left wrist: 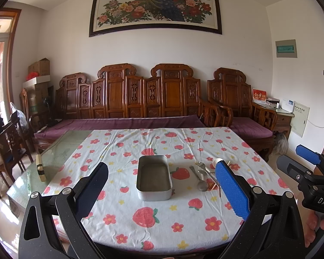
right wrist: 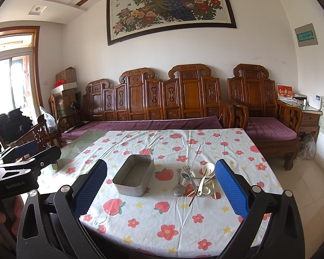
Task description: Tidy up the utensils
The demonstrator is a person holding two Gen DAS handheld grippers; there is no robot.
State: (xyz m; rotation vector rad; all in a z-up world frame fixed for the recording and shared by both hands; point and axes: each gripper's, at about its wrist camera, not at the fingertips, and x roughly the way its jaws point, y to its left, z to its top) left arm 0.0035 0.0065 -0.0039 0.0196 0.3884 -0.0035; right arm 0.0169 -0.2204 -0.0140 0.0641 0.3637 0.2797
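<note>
Left gripper (left wrist: 162,185) fingers wide, marked "GenRoboLAI"; right gripper (right wrist: 160,185) fingers wide, marked "DAS"; metal tin (right wrist: 133,177) empty.

Left tongs (left wrist: 162,192): 2 blue-padded fingers (left wrist: 232,191) spread wide, holding nothing, poised above the near edge of the surface. Right tongs (right wrist: 160,191): fingers (right wrist: 230,188) likewise wide apart and empty, level beside the left, above the near right corner. A hand (left wrist: 322,222) grips the right handle.
</note>
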